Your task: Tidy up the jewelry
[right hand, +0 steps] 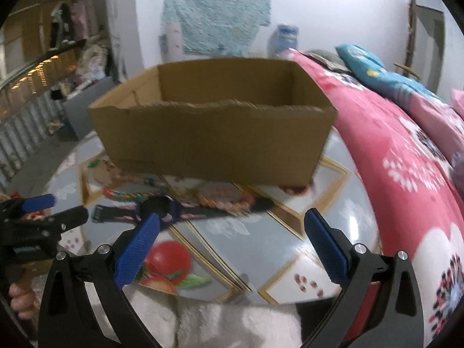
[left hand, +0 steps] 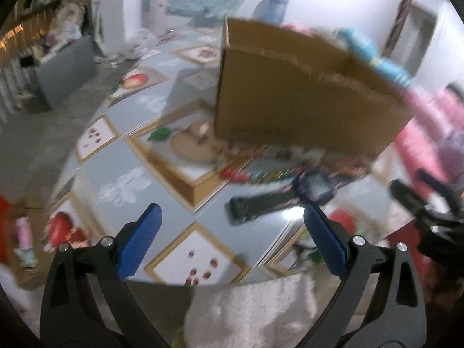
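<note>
White fluffy fabric sits right under both cameras at the near table edge; can't tell if it's a towel or a sleeve. Above it, both tools hang over the table with nothing in them. The left gripper has its jaws spread wide and empty, and the right gripper is the same, wide open and holding nothing.

The jewelry is all lying loose on the patterned table top, in a row just in front of the cardboard box. There's a dark watch with its strap stretched out flat, a rainbow beaded bracelet just behind it, and an orange-pink beaded piece overlapping the strap on the right. Things are blurry, so finer detail is a no-go.

The box is open-topped with a torn front rim, and I can't see anything inside from these angles. My guess is it's the drop-off spot, which would explain why the pieces are lined up right at its foot: short carry, straight over the low wall. Wide jaws make sense for straddling that flat strap. Nothing looks sorted yet, so I'd say it's early. A pink flowered quilt crowds the right side.
</note>
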A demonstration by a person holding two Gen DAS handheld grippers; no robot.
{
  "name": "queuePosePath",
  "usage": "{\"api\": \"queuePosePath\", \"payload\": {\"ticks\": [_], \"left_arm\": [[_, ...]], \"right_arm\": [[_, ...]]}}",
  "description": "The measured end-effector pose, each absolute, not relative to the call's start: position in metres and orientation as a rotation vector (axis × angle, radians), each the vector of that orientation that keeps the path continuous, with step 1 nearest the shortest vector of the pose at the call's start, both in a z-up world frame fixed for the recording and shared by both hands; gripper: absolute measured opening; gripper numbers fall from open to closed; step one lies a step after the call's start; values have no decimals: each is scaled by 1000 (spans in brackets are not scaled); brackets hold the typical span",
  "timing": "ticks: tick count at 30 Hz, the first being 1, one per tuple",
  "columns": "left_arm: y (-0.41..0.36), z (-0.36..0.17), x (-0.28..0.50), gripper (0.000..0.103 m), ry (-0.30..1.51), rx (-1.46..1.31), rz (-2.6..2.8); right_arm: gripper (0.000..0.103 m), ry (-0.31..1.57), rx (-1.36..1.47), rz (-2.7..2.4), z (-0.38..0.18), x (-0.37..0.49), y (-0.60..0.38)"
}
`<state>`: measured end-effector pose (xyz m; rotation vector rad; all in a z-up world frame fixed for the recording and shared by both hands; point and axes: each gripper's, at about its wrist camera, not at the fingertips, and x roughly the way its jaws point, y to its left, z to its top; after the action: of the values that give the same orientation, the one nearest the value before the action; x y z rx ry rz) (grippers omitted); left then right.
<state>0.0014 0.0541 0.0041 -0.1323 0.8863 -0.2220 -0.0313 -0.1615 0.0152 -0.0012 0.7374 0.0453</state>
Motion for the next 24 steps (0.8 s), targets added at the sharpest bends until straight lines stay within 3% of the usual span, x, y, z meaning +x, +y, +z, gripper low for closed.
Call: {"api": "queuePosePath", "payload": {"ticks": [2, 6, 13, 18, 24], "left_arm": [[66, 7, 6, 95, 869, -191, -219], [85, 6, 24, 95, 861, -263, -219], [81, -5, 56, 94, 863, -136, -145], [66, -13, 68, 94, 866, -29, -162], [52, -23, 75, 63, 891, 43, -202]], "right_arm": [[95, 735, 23, 102, 19, -24, -159], [71, 801, 67, 219, 18, 3, -148], [41, 952, 112, 330, 2, 43, -127], [37, 1001, 105, 341, -9, 52, -116], [37, 1020, 94, 317, -14, 56, -117]]}}
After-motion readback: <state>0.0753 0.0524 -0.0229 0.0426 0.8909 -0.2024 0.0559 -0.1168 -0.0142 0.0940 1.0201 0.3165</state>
